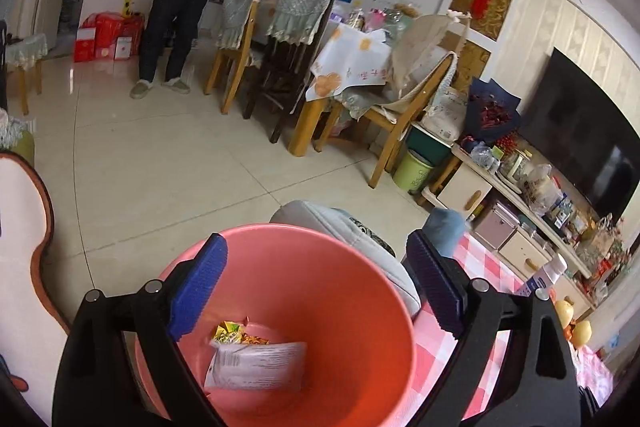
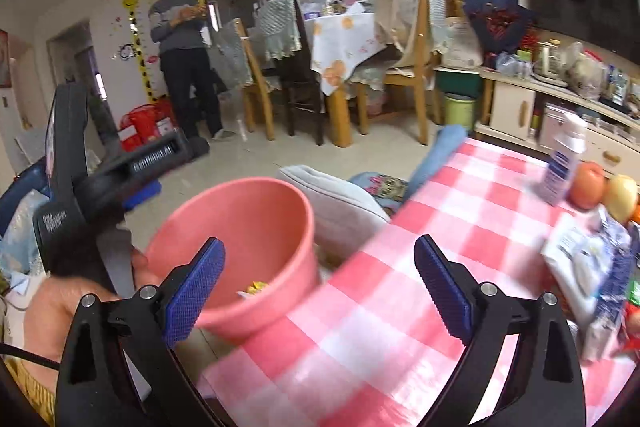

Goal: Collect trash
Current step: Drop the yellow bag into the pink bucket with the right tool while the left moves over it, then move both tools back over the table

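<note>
Hovering over the round pink plastic bin (image 1: 320, 267), the left gripper (image 1: 316, 291) has its blue-padded fingers (image 1: 198, 291) spread wide with nothing between them. At the bottom of that bin lie a white printed wrapper (image 1: 256, 365) and, just behind it, a crumpled yellow-green snack packet (image 1: 230, 333). The bin stands on the pale tiled floor (image 1: 180, 167), right beside the edge of the desk with the pink-and-white checked cloth (image 1: 480, 327).

From the right wrist view, the right gripper (image 2: 320, 291) is over the near part of the checked cloth (image 2: 380, 307), its fingers (image 2: 444, 291) likewise wide apart and empty. The pink bin (image 2: 248, 219) sits left of the desk edge, and the left gripper's black body shows beyond it, held by a hand (image 2: 72, 307). On the right side of the desk lie crumpled white and blue-printed wrappers (image 2: 588, 259), with a white bottle with a blue label (image 2: 564, 163), a red apple (image 2: 588, 185) and a yellow apple (image 2: 622, 195) behind them.

A grey cushion (image 1: 352, 231) lies behind the bin. Further back, a person in a grey sweater (image 2: 180, 23) stands near wooden chairs (image 2: 416, 75) at a cloth-covered dining table.
</note>
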Tool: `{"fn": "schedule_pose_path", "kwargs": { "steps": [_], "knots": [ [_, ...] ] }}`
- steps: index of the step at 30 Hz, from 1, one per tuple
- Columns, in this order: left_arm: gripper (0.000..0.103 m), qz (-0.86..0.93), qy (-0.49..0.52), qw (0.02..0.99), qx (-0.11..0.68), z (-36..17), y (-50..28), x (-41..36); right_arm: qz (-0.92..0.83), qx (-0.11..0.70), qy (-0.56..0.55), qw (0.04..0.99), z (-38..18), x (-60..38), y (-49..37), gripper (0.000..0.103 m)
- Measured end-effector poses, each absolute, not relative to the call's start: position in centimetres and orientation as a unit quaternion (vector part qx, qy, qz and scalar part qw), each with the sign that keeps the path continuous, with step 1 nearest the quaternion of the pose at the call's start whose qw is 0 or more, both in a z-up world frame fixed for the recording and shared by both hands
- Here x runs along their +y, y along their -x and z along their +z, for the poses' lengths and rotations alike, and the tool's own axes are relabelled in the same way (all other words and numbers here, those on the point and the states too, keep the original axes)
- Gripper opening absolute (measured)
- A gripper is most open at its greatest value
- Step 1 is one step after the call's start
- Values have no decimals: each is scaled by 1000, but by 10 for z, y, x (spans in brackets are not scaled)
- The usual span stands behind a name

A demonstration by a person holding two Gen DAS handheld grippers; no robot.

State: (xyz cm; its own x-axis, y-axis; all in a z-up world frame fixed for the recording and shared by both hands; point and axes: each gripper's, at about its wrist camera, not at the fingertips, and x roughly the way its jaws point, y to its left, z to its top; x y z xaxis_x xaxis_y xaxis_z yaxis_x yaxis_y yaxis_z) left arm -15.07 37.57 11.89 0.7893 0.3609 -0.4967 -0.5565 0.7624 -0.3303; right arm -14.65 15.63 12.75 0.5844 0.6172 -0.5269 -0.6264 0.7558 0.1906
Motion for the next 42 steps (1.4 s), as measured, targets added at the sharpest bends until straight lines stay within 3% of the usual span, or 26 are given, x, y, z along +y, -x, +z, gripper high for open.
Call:
{"fn": "schedule_pose_path", "kwargs": {
  "steps": [24, 42],
  "knots": [
    [92, 163, 76, 964, 195, 160, 149, 229, 265, 245, 45, 931, 129, 35, 190, 98],
    [92, 64, 43, 965, 249, 154, 147, 164, 196, 235, 12, 952, 132, -54, 170, 98]
  ]
}}
